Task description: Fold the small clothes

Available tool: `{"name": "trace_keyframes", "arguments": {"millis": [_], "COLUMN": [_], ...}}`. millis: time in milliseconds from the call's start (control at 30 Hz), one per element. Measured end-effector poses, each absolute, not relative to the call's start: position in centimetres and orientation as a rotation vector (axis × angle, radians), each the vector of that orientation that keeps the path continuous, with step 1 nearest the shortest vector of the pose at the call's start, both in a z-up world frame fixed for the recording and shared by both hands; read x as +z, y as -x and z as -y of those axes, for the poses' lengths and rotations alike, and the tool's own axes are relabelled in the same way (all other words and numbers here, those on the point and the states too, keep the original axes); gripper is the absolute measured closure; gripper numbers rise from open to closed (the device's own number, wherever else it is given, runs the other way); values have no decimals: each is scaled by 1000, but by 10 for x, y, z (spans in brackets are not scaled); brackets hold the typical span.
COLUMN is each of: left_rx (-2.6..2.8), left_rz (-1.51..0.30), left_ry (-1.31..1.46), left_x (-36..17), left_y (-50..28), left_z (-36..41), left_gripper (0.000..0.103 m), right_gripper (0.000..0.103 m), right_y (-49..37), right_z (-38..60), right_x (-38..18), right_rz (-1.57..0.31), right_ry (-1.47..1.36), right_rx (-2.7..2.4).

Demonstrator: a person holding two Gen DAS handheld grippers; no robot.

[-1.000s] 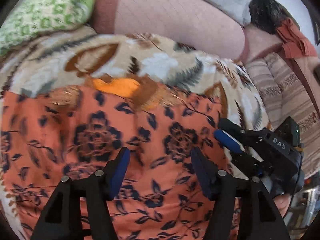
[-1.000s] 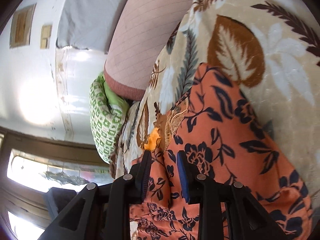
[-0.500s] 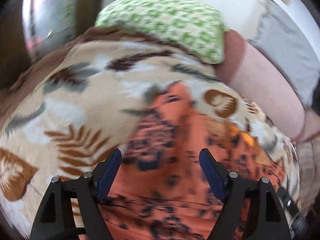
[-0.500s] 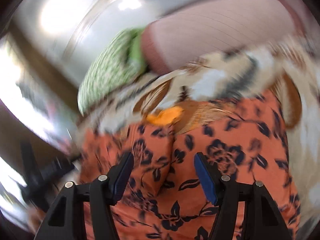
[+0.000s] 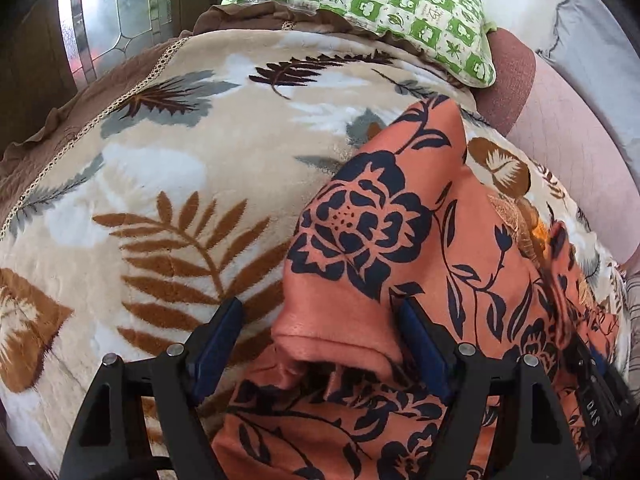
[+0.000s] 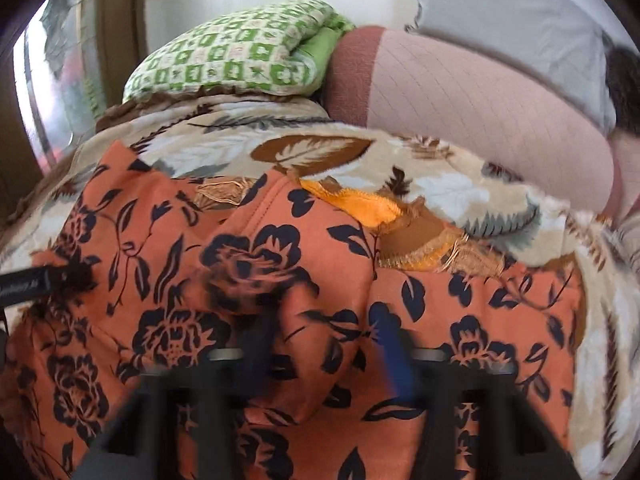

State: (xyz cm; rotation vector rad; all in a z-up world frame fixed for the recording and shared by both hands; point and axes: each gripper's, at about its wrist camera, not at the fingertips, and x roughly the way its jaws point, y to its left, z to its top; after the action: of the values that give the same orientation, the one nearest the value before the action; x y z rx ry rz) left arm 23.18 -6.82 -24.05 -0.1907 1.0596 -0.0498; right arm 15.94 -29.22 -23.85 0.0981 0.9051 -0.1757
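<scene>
An orange garment with dark blue flowers (image 5: 400,248) lies spread on a leaf-patterned blanket (image 5: 168,184). My left gripper (image 5: 320,344) is open, its blue pads either side of a folded sleeve end at the garment's left edge. The garment also fills the right wrist view (image 6: 320,280), with an orange and brown embroidered neckline (image 6: 400,224) at its far edge. My right gripper (image 6: 332,360) is blurred by motion and stands open over the garment's middle. The left gripper's tip (image 6: 44,280) shows at the left edge of the right wrist view.
A green checked pillow (image 5: 380,8) and a pink quilted cushion (image 6: 480,100) lie at the head of the bed. A grey cloth (image 6: 512,20) lies behind the cushion. A glass door (image 5: 104,24) stands at far left. The blanket's brown frilled edge (image 5: 80,112) runs along the left side.
My left gripper swung left from the garment's middle to its left sleeve end. My right gripper opened, turned level and moved over the garment's middle.
</scene>
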Motion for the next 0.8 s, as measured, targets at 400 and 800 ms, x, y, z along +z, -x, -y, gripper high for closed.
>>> {"name": "trace_keyframes", "arguments": {"millis": [400,800], "left_rx": [5,-75], "left_rz": [-888,-1016], "left_ry": [167,45], "left_x": [-215,-238], "left_y": [-233,-242], "left_z": [69,85], "left_gripper": [23,23], "right_gripper": [93,6], "right_y": [-82,-43], "right_z": [399,447], "right_x": [-254,-221], "right_rz": [-910,-695], "right_ry": [-827,-938], "right_rx": [-232,-296]}}
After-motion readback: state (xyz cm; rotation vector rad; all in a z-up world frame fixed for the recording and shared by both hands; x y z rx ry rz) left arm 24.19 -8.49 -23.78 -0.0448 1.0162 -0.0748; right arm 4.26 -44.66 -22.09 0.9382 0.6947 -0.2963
